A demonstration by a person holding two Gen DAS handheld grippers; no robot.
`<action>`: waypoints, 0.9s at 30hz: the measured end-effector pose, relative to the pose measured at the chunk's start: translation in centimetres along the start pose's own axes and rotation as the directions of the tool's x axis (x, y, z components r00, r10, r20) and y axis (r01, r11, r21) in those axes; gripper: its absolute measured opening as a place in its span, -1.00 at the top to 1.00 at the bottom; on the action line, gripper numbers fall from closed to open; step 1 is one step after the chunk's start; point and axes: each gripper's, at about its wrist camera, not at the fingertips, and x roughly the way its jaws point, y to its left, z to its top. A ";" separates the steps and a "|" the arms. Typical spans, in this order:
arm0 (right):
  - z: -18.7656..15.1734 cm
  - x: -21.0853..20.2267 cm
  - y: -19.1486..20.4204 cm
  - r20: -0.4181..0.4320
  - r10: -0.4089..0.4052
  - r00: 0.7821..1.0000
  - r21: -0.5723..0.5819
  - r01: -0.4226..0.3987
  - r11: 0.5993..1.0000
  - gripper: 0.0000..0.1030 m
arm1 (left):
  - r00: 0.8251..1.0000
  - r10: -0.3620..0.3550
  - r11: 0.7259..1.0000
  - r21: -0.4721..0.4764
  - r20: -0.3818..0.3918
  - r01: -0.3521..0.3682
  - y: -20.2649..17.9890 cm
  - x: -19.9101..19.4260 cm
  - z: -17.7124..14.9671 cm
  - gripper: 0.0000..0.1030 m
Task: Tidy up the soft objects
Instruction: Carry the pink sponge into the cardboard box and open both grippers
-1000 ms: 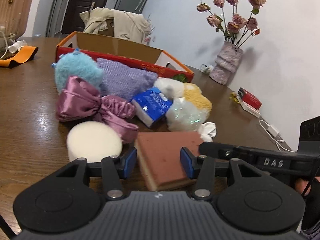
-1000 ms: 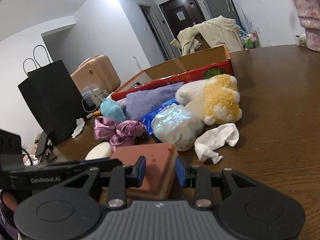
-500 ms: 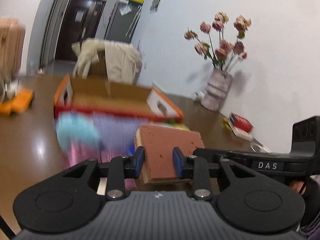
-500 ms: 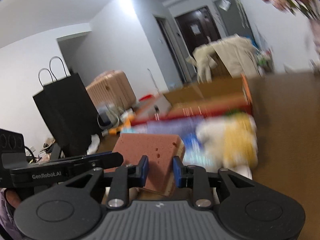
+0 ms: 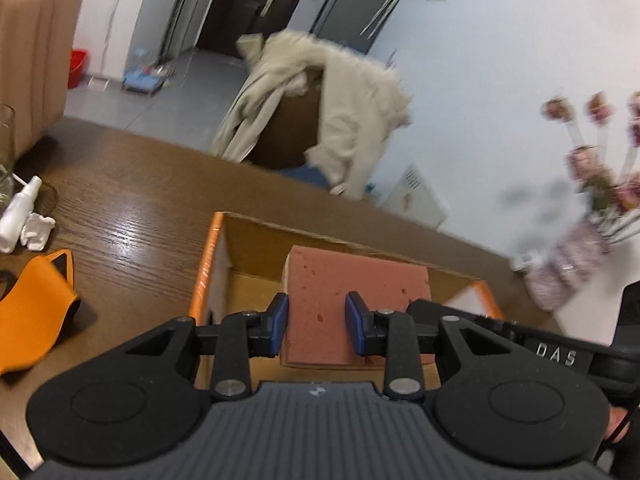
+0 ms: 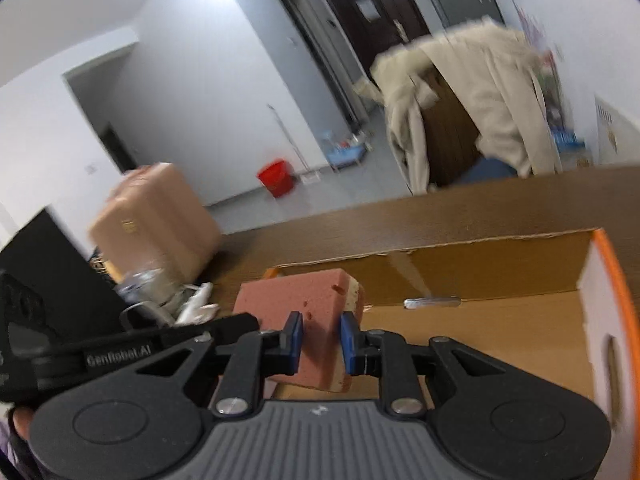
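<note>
While both grippers' fingers (image 5: 277, 324) clamp the sponge (image 5: 352, 300), cardboard box (image 6: 500, 320) beneath, bare cardboard inside.

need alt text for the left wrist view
Both grippers' blue-padded jaws clamp a pink sponge above an open cardboard box on a wooden table. An orange mask lies left; a blurred flower vase stands right.

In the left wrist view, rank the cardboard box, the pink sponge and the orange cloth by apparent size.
1. cardboard box
2. pink sponge and orange cloth look alike; the sponge sits nearer the camera in the left gripper, so no ranking.
</note>
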 end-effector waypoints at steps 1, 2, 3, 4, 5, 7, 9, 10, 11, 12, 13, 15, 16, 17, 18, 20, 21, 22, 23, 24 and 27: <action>0.4 1.6 -0.5 -0.022 -0.008 1.000 0.020 0.008 1.000 0.62 | 1.000 0.021 1.000 0.016 -0.008 -0.021 0.3 1.4 0.5 0.39; 0.7 3.1 -1.2 -0.049 -0.015 0.999 0.036 0.017 0.999 0.62 | 0.999 0.047 0.998 0.030 -0.007 -0.047 0.5 2.2 0.8 0.38; 0.9 4.3 -1.6 -0.073 -0.015 0.997 0.048 0.019 0.999 0.62 | 0.997 0.078 0.996 0.037 -0.005 -0.077 0.7 3.0 1.0 0.35; 1.0 5.6 -2.0 -0.101 -0.019 0.995 0.059 0.025 0.998 0.59 | 0.996 0.091 0.994 0.056 -0.006 -0.091 0.7 3.8 1.2 0.28; 1.1 6.5 -2.1 -0.111 -0.030 0.993 0.055 0.037 0.998 0.57 | 0.996 0.090 0.993 0.078 -0.004 -0.089 0.6 3.9 1.0 0.03; 1.1 7.8 -2.0 -0.126 -0.062 0.990 0.029 0.066 0.997 0.56 | 0.993 0.111 0.990 0.090 0.024 -0.113 0.6 4.0 0.9 -0.13; 0.8 8.7 -2.1 -0.140 -0.047 0.989 0.032 0.052 0.998 0.56 | 0.992 0.114 0.987 0.112 0.051 -0.119 0.2 3.5 0.9 -0.13; 0.8 9.0 -2.1 -0.146 -0.039 0.989 0.032 0.044 0.998 0.55 | 0.993 0.100 0.987 0.117 0.059 -0.106 0.1 3.1 0.9 -0.13; 0.7 9.1 -2.0 -0.137 -0.036 0.990 0.030 0.041 0.999 0.54 | 0.993 0.095 0.988 0.117 0.066 -0.102 0.0 2.7 0.8 -0.13; 0.6 9.0 -1.8 -0.130 -0.037 0.991 0.019 0.040 0.999 0.54 | 0.992 0.098 0.988 0.116 0.074 -0.106 -0.1 2.3 0.9 -0.14; 0.7 8.7 -1.7 -0.127 -0.042 0.991 0.013 0.044 0.999 0.54 | 0.991 0.100 0.987 0.116 0.086 -0.109 -0.2 1.6 0.8 -0.16; 0.7 7.5 -1.3 -0.115 -0.042 0.992 0.013 0.044 0.999 0.52 | 0.989 0.105 0.986 0.118 0.102 -0.117 -0.4 0.4 0.8 -0.22; 0.8 6.4 -1.1 -0.106 -0.047 0.993 0.005 0.048 0.999 0.47 | 0.988 0.108 0.985 0.123 0.107 -0.121 -0.6 -0.4 0.8 -0.22; 1.0 5.3 -0.8 -0.092 -0.053 0.994 -0.007 0.053 0.999 0.38 | 0.988 0.111 0.984 0.127 0.110 -0.125 -0.8 -1.1 0.8 -0.22; 1.2 4.2 -0.5 -0.079 -0.056 0.995 -0.017 0.054 0.998 0.34 | 0.987 0.112 0.983 0.133 0.111 -0.127 -1.1 -1.9 0.8 -0.23; 1.5 1.1 0.3 -0.042 -0.056 0.998 -0.035 0.055 0.998 0.26 | 0.987 0.107 0.979 0.160 0.116 -0.125 -1.9 -4.1 0.6 -0.23; 1.6 -0.4 0.7 -0.025 -0.059 0.998 -0.047 0.057 0.997 0.26 | 0.987 0.107 0.977 0.173 0.124 -0.127 -2.4 -5.1 0.5 -0.25; 1.6 -2.1 1.1 -0.007 -0.062 0.998 -0.062 0.061 0.996 0.25 | 0.986 0.103 0.974 0.190 0.134 -0.127 -2.9 -6.4 0.3 -0.29; 1.6 -4.0 1.7 0.010 -0.064 0.998 -0.079 0.064 0.995 0.23 | 0.985 0.098 0.971 0.201 0.141 -0.126 -3.2 -7.5 0.0 -0.37; 1.5 -5.5 2.0 0.020 -0.064 0.998 -0.091 0.066 0.994 0.21 | 0.984 0.097 0.969 0.210 0.147 -0.127 -3.7 -8.8 -0.2 -0.44; 1.0 -10.2 3.3 0.055 -0.071 0.996 -0.132 0.078 0.988 0.09 | 0.982 0.091 0.966 0.224 0.163 -0.126 -4.8 -12.9 -1.3 -0.50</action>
